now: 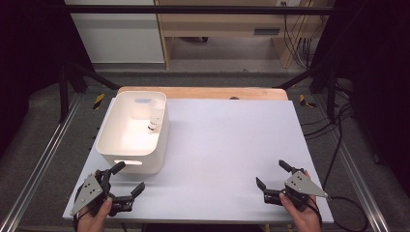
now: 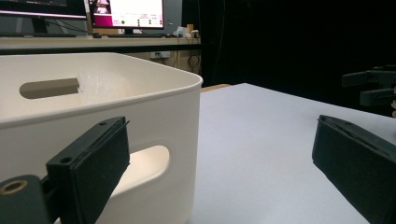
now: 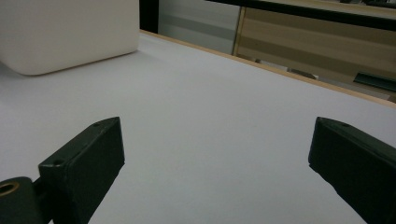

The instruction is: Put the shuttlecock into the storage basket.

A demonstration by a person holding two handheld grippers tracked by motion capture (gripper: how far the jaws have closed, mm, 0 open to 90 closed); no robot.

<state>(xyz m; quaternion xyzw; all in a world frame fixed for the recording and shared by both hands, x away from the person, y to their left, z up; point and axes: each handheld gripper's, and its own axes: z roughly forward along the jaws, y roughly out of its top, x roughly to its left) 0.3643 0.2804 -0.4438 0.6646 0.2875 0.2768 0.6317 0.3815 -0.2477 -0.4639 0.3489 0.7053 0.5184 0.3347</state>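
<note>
Grippers first: the left gripper [image 1: 129, 178] is held at the table's [image 1: 227, 145] near-left corner, jaws spread wide, nothing pinched. Same deal at the near-right corner, where the right gripper [image 1: 273, 175] is held agape and empty. Farther back, the white bin [image 1: 112, 140] is parked by the left edge, with a small bottle [image 1: 154, 122] seen inside.

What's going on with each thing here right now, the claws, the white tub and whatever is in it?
Left claw: open, empty, just in front of the tub.
Right claw: open, empty, over bare table.
White tub: upright on the table, open-topped.
Small clear bottle: inside the tub, against its right wall.
</note>
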